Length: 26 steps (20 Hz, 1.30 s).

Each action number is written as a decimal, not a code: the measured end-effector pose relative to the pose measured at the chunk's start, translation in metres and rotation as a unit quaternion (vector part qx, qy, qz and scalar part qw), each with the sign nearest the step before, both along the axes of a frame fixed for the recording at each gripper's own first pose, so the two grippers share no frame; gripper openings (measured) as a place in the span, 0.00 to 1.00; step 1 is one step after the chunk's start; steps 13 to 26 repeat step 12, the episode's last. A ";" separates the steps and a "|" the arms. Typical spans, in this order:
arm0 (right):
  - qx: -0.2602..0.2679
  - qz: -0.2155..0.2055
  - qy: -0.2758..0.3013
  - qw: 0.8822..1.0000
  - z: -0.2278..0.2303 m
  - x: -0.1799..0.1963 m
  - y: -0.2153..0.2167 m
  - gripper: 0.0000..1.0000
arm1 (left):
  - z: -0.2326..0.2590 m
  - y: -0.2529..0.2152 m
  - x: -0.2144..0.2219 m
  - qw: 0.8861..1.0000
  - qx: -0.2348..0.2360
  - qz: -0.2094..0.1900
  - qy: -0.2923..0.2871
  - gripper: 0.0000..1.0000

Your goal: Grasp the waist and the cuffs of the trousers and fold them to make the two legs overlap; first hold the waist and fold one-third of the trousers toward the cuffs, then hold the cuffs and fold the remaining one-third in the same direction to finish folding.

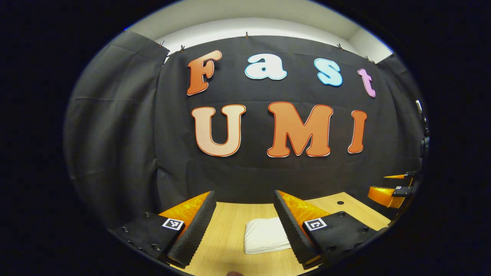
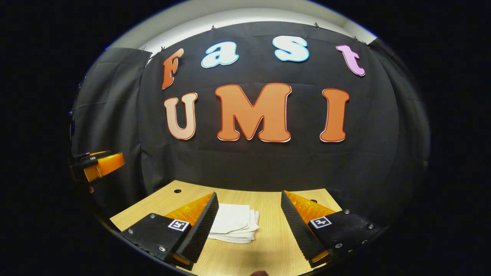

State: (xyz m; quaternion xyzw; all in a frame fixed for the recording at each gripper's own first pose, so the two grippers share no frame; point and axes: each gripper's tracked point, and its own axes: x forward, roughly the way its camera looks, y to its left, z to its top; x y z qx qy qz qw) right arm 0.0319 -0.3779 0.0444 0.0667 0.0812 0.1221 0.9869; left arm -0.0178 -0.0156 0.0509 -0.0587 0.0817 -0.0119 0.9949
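A compact folded bundle of white cloth trousers (image 1: 266,234) is seen lying on the pale wooden tabletop (image 1: 230,226) in the left gripper view, between the two fingers of the left gripper (image 1: 241,226) and nearer the right-hand one, whose ridged pad partly hides the bundle's edge. The left gripper is held above the table with its fingers spread wide, nothing between them being touched or carried. At the far right of that view the other gripper can be made out, raised well clear of the table.

In the right gripper view the same white bundle (image 2: 234,222) is shown stacked in several soft layers, its rounded fold edges facing right, just behind the left-hand finger of the right gripper (image 2: 249,226). This gripper too is held aloft with its fingers well apart and empty. The wooden surface (image 2: 268,234) is bare beside the cloth, and the left gripper is glimpsed at the far left edge, lifted off the table.

The fabric is judged to be light, limp and not fragile, liable to sag or slide apart if lifted by one layer alone; a hold is best taken across all the layers at a folded edge. With the layers already stacked, the folding is judged to be complete or nearly so.
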 end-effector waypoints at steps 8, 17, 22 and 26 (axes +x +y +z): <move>0.013 0.004 0.008 1.000 -0.001 -0.001 -0.003 0.98 | -0.011 -0.021 0.003 1.000 0.005 -0.012 0.004 0.98; -0.004 -0.008 0.001 1.000 -0.007 -0.002 -0.015 0.98 | -0.015 -0.019 0.004 1.000 0.003 -0.013 -0.003 0.98; -0.004 -0.008 0.001 1.000 -0.007 -0.002 -0.015 0.98 | -0.015 -0.019 0.004 1.000 0.003 -0.013 -0.003 0.98; -0.004 -0.008 0.001 1.000 -0.007 -0.002 -0.015 0.98 | -0.015 -0.019 0.004 1.000 0.003 -0.013 -0.003 0.98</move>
